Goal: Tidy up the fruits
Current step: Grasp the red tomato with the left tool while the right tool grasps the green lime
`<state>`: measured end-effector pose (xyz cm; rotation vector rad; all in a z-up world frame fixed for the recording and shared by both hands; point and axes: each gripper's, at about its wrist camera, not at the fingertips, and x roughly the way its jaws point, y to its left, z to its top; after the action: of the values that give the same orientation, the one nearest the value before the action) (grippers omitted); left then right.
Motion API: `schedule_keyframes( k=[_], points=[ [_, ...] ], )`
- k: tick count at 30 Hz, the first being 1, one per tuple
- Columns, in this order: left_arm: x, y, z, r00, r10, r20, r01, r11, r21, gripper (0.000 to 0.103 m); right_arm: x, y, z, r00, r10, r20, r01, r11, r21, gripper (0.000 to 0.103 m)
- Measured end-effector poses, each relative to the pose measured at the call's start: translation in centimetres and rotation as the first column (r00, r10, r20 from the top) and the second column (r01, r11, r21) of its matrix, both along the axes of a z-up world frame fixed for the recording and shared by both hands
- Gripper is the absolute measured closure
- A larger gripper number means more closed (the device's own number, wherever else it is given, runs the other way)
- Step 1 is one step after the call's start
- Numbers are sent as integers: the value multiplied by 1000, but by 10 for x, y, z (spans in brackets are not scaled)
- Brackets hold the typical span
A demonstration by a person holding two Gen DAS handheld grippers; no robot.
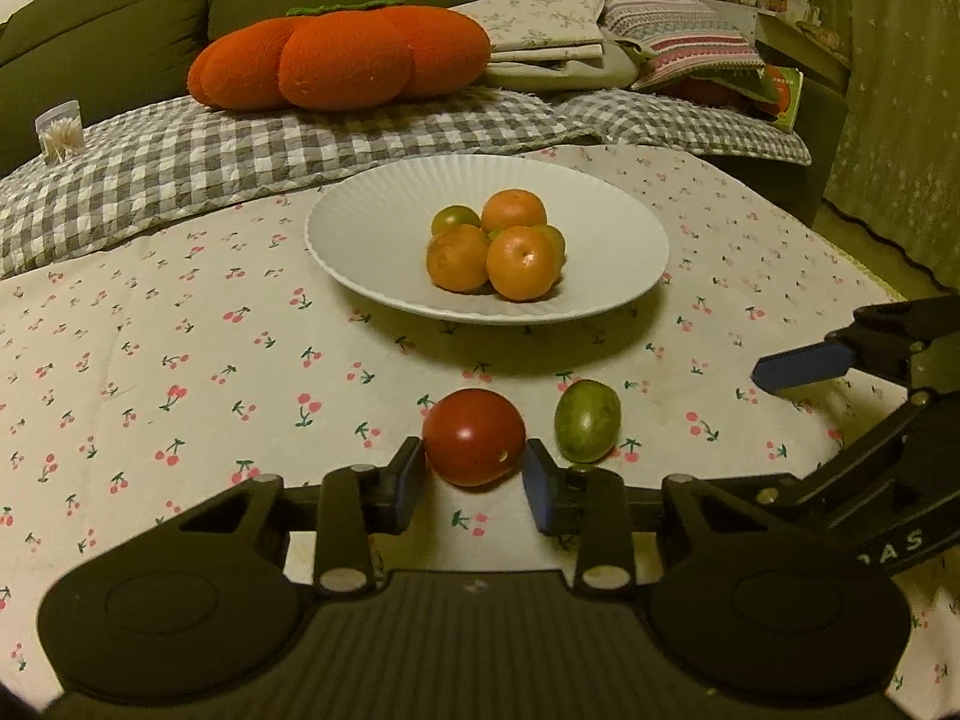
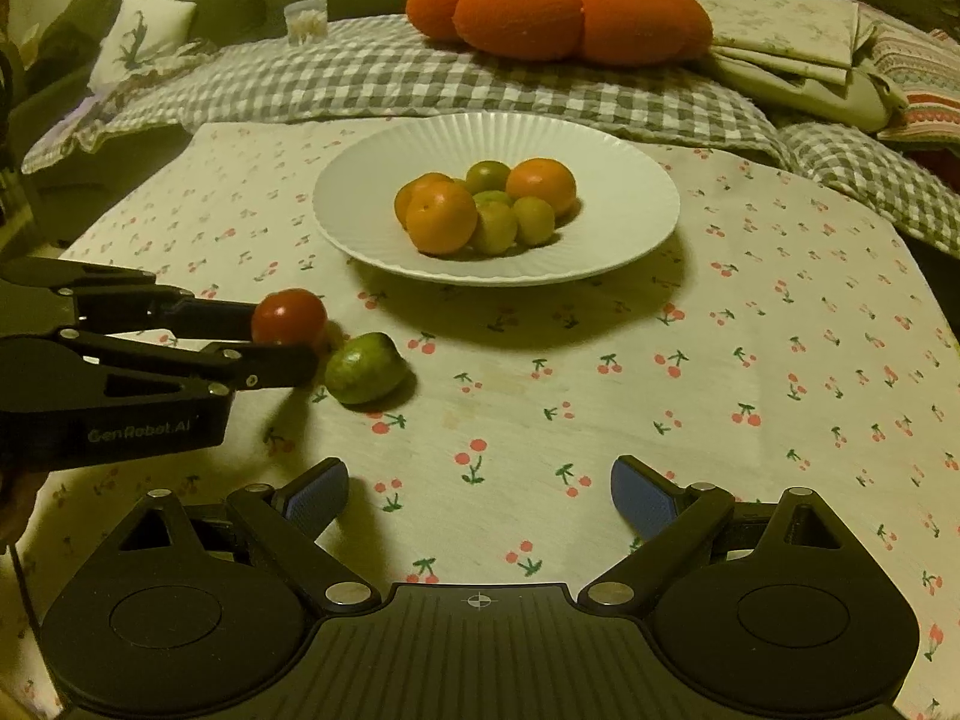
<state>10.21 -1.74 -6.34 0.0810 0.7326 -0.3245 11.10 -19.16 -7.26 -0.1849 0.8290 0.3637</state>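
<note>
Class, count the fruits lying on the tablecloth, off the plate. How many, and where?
2. A red tomato sits between the left tool's fingers; a green fruit lies just to its right. None seems hidden.

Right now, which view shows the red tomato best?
The left wrist view: the red tomato sits whole and close between the left gripper fingers. In the right wrist view it is smaller, and the left gripper's fingers partly cover it.

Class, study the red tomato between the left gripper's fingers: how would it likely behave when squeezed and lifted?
The tomato looks round, so it would probably roll if released. Its glossy skin suggests it may slip between the left gripper pads. It is likely soft; a hard squeeze could bruise it.
</note>
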Motion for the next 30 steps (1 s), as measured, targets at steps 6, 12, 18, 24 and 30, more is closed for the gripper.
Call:
schedule_keyframes(
  k=[6, 12, 18, 24, 30],
  points=[
    [-7, 11, 2, 1000, 17, -1, -17, 1000, 11, 69, 4, 7, -1, 1000, 6, 9, -6, 1000, -4, 7],
    [-14, 22, 5, 1000, 31, 3, -31, 999, 20, 69, 9, 21, -3, 999, 34, 13, -34, 999, -1, 7],
    [-18, 34, 4, 999, 48, -4, -48, 999, 20, 69, 11, 38, -3, 996, 78, 32, -78, 997, -9, 12],
    [-21, 42, 2, 998, 59, -13, -58, 998, 20, 69, 14, 44, -3, 995, 90, 29, -90, 996, -3, 25],
    [-22, 43, 2, 998, 58, -15, -58, 998, 20, 69, 16, 47, -2, 995, 92, 33, -92, 996, 5, 42]
  ],
)
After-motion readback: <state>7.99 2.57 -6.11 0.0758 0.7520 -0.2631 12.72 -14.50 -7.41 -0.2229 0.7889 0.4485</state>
